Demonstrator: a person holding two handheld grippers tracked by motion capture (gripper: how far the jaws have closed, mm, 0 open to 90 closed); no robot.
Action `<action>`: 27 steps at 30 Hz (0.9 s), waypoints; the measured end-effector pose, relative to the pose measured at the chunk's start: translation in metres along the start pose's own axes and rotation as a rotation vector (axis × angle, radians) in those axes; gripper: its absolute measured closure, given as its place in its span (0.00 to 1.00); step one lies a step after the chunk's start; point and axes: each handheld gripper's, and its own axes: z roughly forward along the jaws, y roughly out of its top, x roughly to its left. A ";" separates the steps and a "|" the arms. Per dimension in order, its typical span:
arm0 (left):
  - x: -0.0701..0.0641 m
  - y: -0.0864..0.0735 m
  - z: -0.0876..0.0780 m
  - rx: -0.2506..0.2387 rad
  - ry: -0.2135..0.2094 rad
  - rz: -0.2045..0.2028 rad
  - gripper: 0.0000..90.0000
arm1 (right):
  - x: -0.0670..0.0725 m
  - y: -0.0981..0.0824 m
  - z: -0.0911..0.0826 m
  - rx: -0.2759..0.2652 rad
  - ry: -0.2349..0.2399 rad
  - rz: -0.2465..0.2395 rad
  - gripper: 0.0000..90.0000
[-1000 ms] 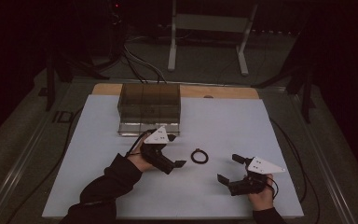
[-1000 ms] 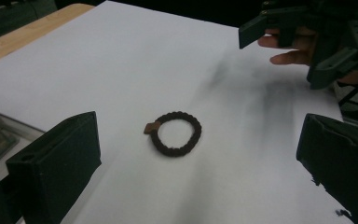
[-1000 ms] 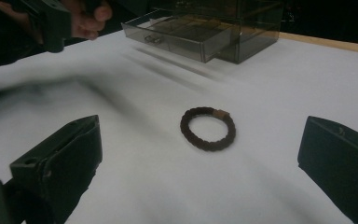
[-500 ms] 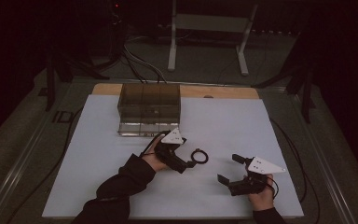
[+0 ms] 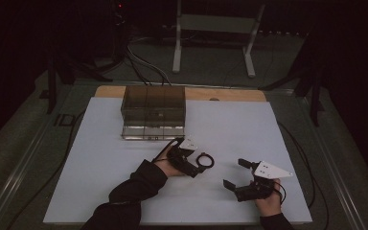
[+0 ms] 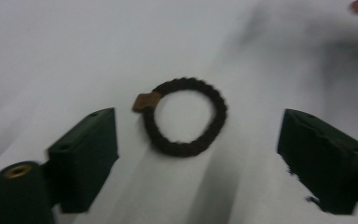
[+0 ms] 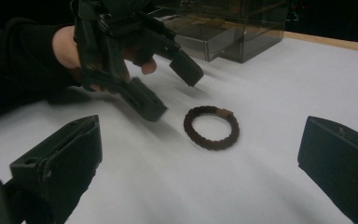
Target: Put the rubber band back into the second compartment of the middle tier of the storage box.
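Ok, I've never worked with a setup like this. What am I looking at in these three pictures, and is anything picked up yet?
No robot arm here: a person at a table holds a two-jaw hand gripper in each hand. The high view looks down from above; the left gripper is at the middle, the right gripper nearer the bottom right. The other two pictures come from cameras riding on each gripper, looking out along its black jaws. On the white table lie a dark braided hair tie and, farther back, a smoky clear box. Nothing is held. The left gripper's jaws have just been closing a little but stand open on either side of the hair tie, not touching it. The right gripper is open and apart from it.
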 end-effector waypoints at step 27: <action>0.001 0.009 0.023 0.070 0.138 -0.031 0.79 | -0.001 0.000 0.000 0.005 0.003 0.001 0.00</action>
